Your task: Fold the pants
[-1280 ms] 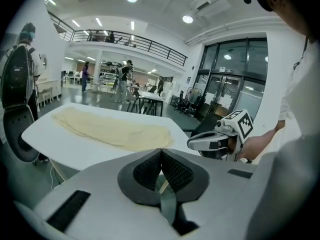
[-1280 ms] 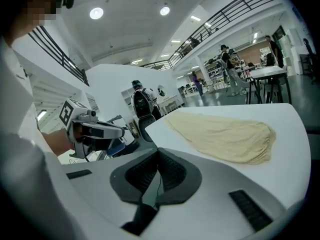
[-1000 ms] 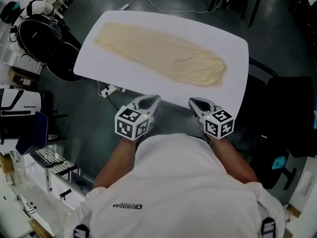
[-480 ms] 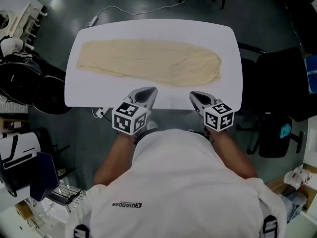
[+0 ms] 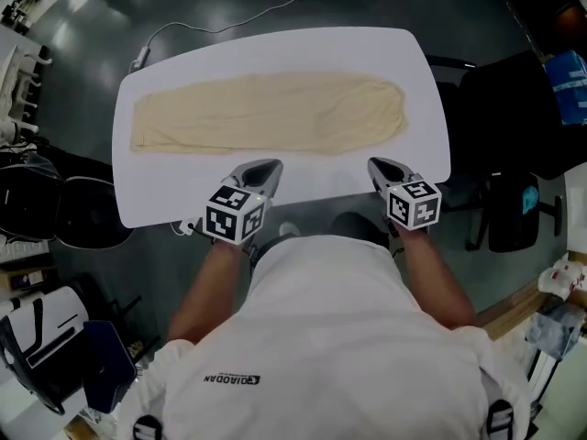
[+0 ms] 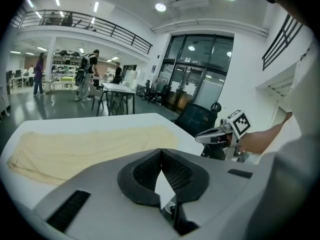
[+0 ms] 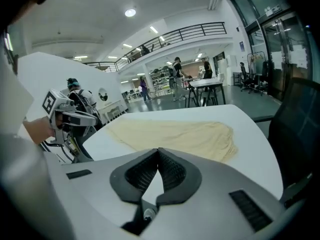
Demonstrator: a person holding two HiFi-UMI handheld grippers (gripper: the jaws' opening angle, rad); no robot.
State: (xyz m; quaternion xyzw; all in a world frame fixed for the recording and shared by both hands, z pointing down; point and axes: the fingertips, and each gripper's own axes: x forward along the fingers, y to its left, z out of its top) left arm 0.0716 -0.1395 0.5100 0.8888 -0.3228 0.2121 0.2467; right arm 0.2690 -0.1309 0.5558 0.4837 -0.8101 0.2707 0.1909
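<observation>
Pants (image 5: pixel 266 113) of cream cloth lie flat and lengthwise on the white table (image 5: pixel 275 51), with the wider end toward the person's right and the narrower end toward the left. The cloth occupies the middle of the tabletop, and bare white surface shows on all sides of it. The left gripper (image 5: pixel 262 170) and the right gripper (image 5: pixel 380 166) are held side by side at the near edge of the table, just short of the near edge of the pants, and neither is in contact with the cloth. In the left gripper view, the left gripper's jaws are clenched with the dark ribbed pads (image 6: pixel 150 171) meeting at the tips, and nothing is between them. The right gripper view shows the same condition: pads (image 7: pixel 170 171) together at the tips, nothing grasped. Both grippers point toward the pants, each with its marker cube toward the person. A black office chair (image 5: pixel 514 108) stands beside the right end of the table. A cable (image 5: pixel 211 27) runs across the dark floor beyond the far edge.
</observation>
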